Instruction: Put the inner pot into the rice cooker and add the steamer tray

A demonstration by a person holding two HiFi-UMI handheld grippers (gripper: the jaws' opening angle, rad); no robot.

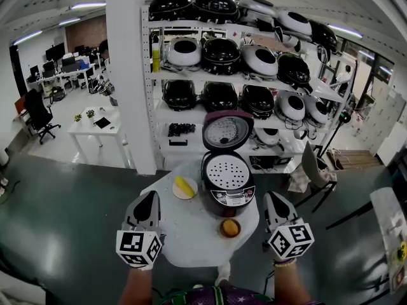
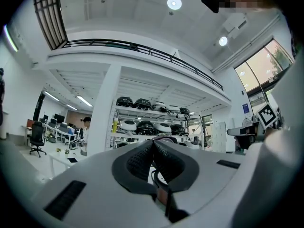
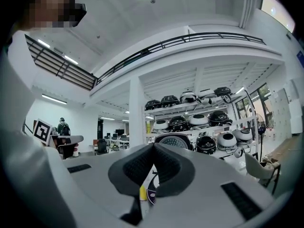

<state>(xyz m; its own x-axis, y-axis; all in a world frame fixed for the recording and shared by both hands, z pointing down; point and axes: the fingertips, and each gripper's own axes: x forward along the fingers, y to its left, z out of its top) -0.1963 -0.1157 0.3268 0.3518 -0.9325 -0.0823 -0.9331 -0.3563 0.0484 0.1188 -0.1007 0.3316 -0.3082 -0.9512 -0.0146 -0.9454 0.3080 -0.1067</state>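
The dark rice cooker [image 1: 227, 184] stands open on the round white table [image 1: 191, 237], its lid [image 1: 227, 131] raised at the back. A white perforated steamer tray [image 1: 227, 172] lies in its mouth, hiding the inner pot. My left gripper [image 1: 151, 197] hovers at the table's left edge, shut and empty. At the right edge my right gripper [image 1: 272, 199] is likewise shut and empty. In the left gripper view the left gripper [image 2: 153, 148] has its pads together. The right gripper [image 3: 154, 151] shows the same, with the lid [image 3: 175, 140] beyond it.
A small plate with a yellow item [image 1: 185, 187] sits left of the cooker, and a bowl with something orange [image 1: 230, 227] in front of it. Behind stand a white pillar [image 1: 130, 75] and shelves of several cookers [image 1: 241, 62]. A chair [image 1: 315, 167] is at the right.
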